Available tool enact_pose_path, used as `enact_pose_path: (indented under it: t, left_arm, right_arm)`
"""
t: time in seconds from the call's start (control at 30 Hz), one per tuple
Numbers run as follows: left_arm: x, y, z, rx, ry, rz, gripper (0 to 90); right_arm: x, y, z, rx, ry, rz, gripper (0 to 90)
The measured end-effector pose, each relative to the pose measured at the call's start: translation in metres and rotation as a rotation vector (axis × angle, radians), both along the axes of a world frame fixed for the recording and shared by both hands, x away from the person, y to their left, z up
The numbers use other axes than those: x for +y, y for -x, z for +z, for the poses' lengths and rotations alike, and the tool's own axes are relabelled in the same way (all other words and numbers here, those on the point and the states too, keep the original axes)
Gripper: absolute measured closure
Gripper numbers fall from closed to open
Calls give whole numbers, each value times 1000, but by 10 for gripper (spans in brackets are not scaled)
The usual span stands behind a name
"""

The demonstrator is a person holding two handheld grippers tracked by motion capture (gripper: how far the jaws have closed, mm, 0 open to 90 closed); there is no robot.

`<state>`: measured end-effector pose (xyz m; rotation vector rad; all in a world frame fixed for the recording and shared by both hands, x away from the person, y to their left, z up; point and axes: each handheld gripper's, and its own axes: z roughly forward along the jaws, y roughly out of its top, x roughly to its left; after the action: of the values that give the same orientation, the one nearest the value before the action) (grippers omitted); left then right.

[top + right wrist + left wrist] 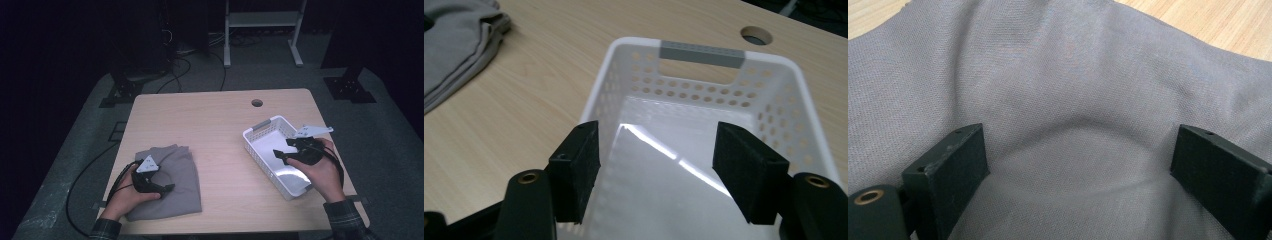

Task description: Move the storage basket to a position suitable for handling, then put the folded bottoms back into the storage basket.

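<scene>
On the near-left part of the wooden table (220, 115): one folded grey cloth (175, 175), several layers thick, lying flat, apparently a garment though the type cannot be told. Left gripper (167, 188) rests on top of it; the left gripper view shows both jaws spread wide with grey fabric bulging gently between them, pads not pinching it, so the grip is released.

Near-right part of the table: one white plastic basket (260, 131), perforated walls, grey handle strip at its far end, set at an angle to the table edge, nothing inside it. Well apart from the cloth, with bare wood between them. Right gripper (281, 155) hovers over the basket's interior; in the right gripper view its jaws stand apart above the glossy floor, holding nothing.

Far side of the table: one round cable hole (257, 103).

Step in hand, as judged: cloth not yet picked up, basket ready to receive it; the work looks to be at the grasping stage, early on.

Next move, as judged: left jaws must close on a fold thick enough to lift all layers together, then carry the bundle across to the basket without letting it unfold; right gripper is placed to steady the basket or help tuck the cloth in
</scene>
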<state>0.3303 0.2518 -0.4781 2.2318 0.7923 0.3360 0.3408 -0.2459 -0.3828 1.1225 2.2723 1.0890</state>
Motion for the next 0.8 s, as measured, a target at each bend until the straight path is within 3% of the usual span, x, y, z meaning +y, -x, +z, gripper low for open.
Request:
enact_pose_path:
  t: [0.47,0.67,0.8]
  left_arm:
    - [0,0,0,1,-1,0,64]
    - [-1,0,0,2,-3,1,63]
    - [-3,-2,0,-1,-6,3,63]
  right_arm:
    - [64,13,-1,-5,-20,168,322]
    - [84,15,-7,-2,-38,212,317]
    - [95,18,-10,5,-79,250,316]
